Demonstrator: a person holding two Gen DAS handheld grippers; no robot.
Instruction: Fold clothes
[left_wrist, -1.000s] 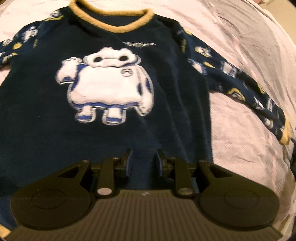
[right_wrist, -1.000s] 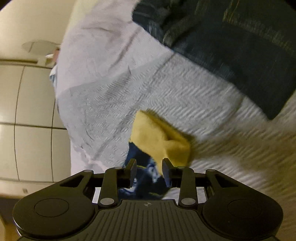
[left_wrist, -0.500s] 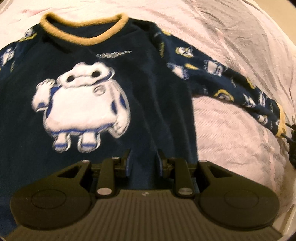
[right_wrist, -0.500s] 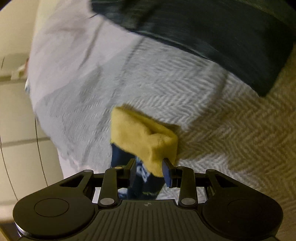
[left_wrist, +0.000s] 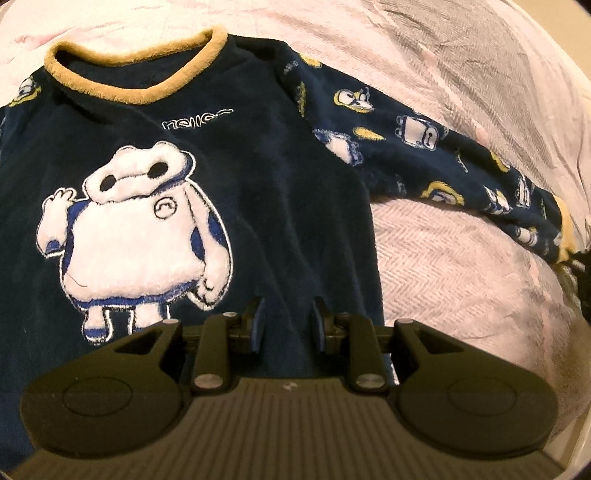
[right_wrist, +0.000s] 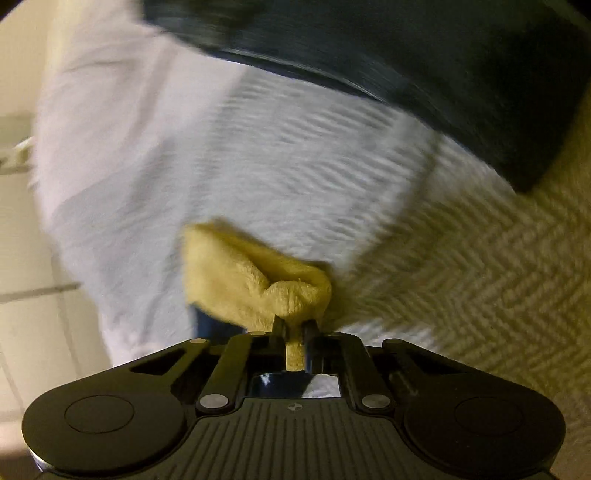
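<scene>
A navy fleece sweater (left_wrist: 280, 192) with a yellow collar (left_wrist: 133, 77) and a white plush robot figure (left_wrist: 136, 236) lies flat, front up, on a pale bedspread. Its patterned right sleeve (left_wrist: 436, 166) stretches out to the right and ends in a yellow cuff (left_wrist: 567, 240). My left gripper (left_wrist: 287, 321) hovers open over the sweater's lower body, nothing between its fingers. In the right wrist view my right gripper (right_wrist: 294, 326) is shut on the yellow cuff (right_wrist: 251, 273), which bunches up in front of it. The navy body (right_wrist: 424, 62) fills that view's top.
The herringbone bedspread (left_wrist: 461, 273) covers the bed under and around the sweater. The bed's edge drops off at the left of the right wrist view, with pale tiled floor (right_wrist: 22, 258) below. The other sleeve runs out of frame at left.
My right gripper went from open around the yellow cuff to shut on it. The left gripper shifted right and closer over the sweater, staying open.
</scene>
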